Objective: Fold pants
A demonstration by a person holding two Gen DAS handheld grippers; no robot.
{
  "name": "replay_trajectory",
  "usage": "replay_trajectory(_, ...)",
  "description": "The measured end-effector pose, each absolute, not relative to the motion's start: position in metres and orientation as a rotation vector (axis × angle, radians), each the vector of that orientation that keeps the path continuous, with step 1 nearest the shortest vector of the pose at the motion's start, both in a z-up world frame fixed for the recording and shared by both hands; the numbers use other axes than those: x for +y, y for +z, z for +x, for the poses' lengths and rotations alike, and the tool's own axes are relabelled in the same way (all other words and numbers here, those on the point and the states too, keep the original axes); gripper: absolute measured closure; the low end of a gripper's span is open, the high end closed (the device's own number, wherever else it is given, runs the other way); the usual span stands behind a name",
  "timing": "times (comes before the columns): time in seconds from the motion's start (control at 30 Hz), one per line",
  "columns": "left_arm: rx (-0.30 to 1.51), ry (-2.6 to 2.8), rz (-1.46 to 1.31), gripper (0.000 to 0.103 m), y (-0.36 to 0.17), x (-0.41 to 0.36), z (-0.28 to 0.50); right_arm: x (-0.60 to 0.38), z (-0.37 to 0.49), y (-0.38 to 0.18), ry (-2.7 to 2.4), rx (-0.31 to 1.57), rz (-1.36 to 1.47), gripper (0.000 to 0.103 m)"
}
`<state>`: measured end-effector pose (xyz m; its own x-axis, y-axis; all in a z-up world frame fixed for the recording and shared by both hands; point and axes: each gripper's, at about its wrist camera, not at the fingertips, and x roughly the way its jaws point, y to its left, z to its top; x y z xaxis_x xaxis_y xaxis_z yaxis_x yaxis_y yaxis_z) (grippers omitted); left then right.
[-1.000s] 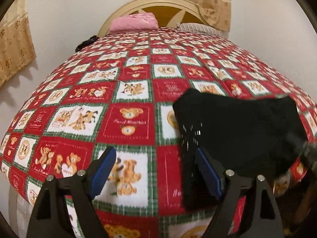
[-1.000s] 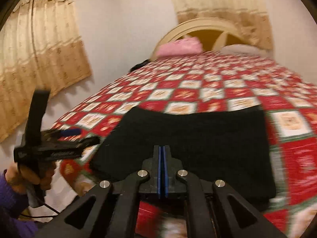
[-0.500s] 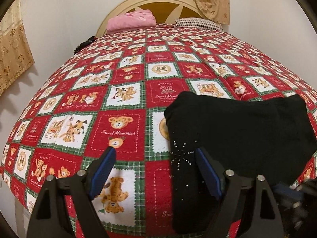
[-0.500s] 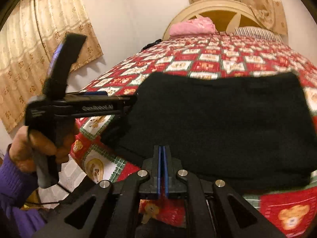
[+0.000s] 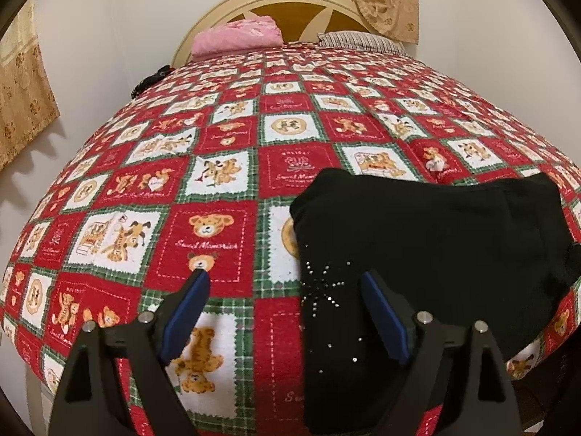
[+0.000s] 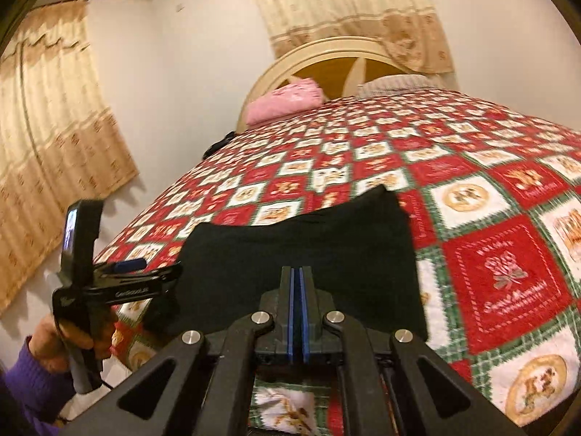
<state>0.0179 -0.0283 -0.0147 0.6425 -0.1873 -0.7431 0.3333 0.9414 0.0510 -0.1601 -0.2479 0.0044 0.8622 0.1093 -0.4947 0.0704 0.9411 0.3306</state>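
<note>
1. Plainly, your bed [image 5: 225, 167], under its red teddy-bear quilt, carries everything.
2. Your black pants [image 5: 428, 239] lie near its foot edge in a compact rectangle; folding looks nearly finished.
3. Your left claw [image 5: 283, 312] gapes wide at the pants' rhinestone corner [image 5: 323, 287]; closing there would start another fold.
4. Your right claw [image 6: 299, 312] is clenched on nothing.

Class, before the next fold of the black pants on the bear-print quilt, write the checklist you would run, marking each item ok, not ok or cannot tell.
1. Black folded pants lie flat on the red teddy-bear patchwork quilt: ok.
2. Left gripper open, ready to grasp: ok.
3. Left gripper straddles the pants' sparkly edge: ok.
4. Right gripper open: not ok, shut.
5. Right gripper pinching cloth: cannot tell.
6. Pants clear of the pink pillow: ok.
</note>
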Motion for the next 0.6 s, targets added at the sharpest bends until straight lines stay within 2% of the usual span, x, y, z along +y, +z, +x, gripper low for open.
replay_trajectory(0.13, 0.820, -0.300, 0.191, 0.015, -0.017, -0.028, 0.017, -0.255, -0.160, 0.003, 0.000, 0.528, 0.381, 0.099)
replay_trajectory(0.2, 0.817, -0.301, 0.190, 0.015, -0.017, -0.028, 0.015, -0.259, -0.162, 0.003, -0.016, 0.526, 0.398, 0.092)
replay_trajectory(0.27, 0.816, -0.307, 0.184, 0.014, -0.019, -0.026, 0.014, -0.263, -0.165, 0.002, -0.026, 0.508, 0.430, 0.063)
replay_trajectory(0.33, 0.816, -0.325, 0.169, 0.014, -0.019, -0.021, 0.011, -0.267, -0.169, 0.004, -0.032, 0.482, 0.454, 0.052)
replay_trajectory(0.6, 0.764, -0.261, 0.174, 0.014, -0.002, 0.043, -0.003, -0.229, -0.164, 0.016, 0.204, 0.492, 0.340, 0.053)
